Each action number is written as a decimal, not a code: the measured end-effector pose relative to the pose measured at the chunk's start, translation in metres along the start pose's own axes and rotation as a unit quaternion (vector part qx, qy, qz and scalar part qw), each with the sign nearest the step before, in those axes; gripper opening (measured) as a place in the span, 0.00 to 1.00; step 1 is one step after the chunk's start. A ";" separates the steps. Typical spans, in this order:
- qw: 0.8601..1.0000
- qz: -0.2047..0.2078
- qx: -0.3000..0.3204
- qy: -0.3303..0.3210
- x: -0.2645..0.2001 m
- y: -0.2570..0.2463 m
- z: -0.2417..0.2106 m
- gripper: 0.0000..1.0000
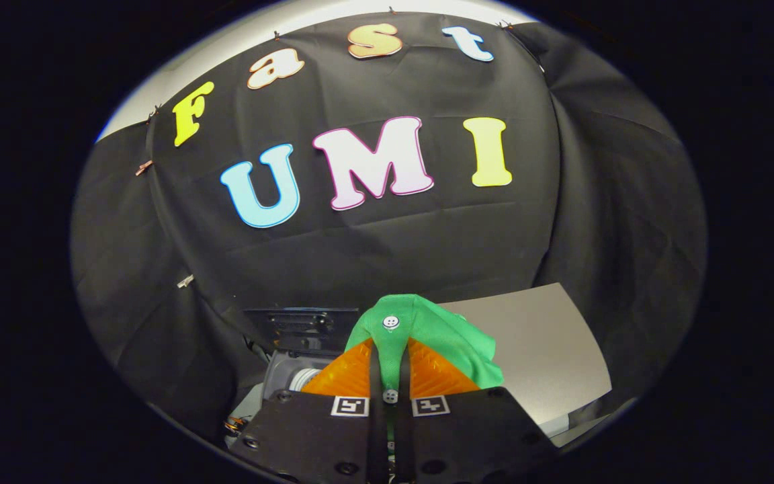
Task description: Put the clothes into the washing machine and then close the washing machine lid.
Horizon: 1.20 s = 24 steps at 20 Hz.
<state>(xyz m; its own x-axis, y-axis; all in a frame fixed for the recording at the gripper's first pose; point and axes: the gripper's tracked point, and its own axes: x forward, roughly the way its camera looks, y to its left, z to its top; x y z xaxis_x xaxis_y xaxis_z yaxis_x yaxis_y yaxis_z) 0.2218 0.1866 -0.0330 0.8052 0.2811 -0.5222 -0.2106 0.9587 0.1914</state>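
The gripper [390, 366] is clamped narrow on the green garment [427, 329], which bunches over the fingertips; the washing machine [293, 376] sits just ahead and below; keep the pinch firm, lowering over the opening before releasing.

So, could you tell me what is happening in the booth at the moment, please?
A person's handheld gripper is shut on a green fabric garment with a white button, pinching the cloth between its fingers and holding it up in front of the black cloth wall. Just beyond and below the fingers sit a grey flat panel and some grey machine parts, probably the washing machine. The garment is not inside anything yet.
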 end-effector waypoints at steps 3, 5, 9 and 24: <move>1.000 0.015 0.005 -0.005 0.004 0.041 0.000 0.08; 1.000 0.028 0.002 0.005 0.012 0.070 -0.008 0.09; 0.998 0.056 -0.009 0.024 0.028 0.127 -0.026 0.09; 0.990 0.079 -0.037 0.110 0.137 0.220 -0.150 0.09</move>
<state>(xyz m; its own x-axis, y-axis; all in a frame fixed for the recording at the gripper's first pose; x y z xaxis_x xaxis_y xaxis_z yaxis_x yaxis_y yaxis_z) 0.2025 0.4428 -0.1870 0.6202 0.4235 -0.6603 -0.3718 0.8999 0.2280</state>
